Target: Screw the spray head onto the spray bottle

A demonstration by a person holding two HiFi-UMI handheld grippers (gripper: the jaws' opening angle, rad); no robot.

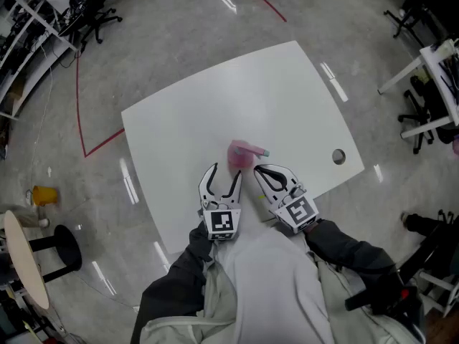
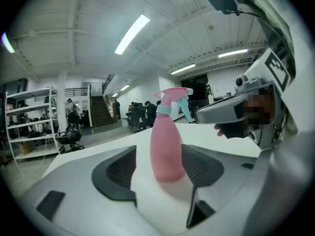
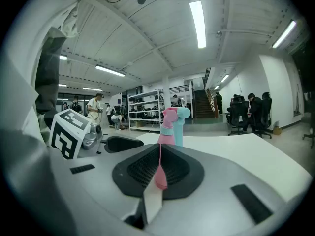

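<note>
The left gripper (image 1: pixel 224 172) has its jaws partly apart, and the pink spray bottle (image 2: pixel 167 151) stands upright at their mouth. A strip of white table (image 1: pixel 215 106) shows between the bottle and one pad, so the pads do not seem to press on it. The right gripper (image 1: pixel 259 170) is closed with nothing held, its tips just beside the bottle, which already carries its pink-and-teal spray head (image 2: pixel 173 96).
</note>
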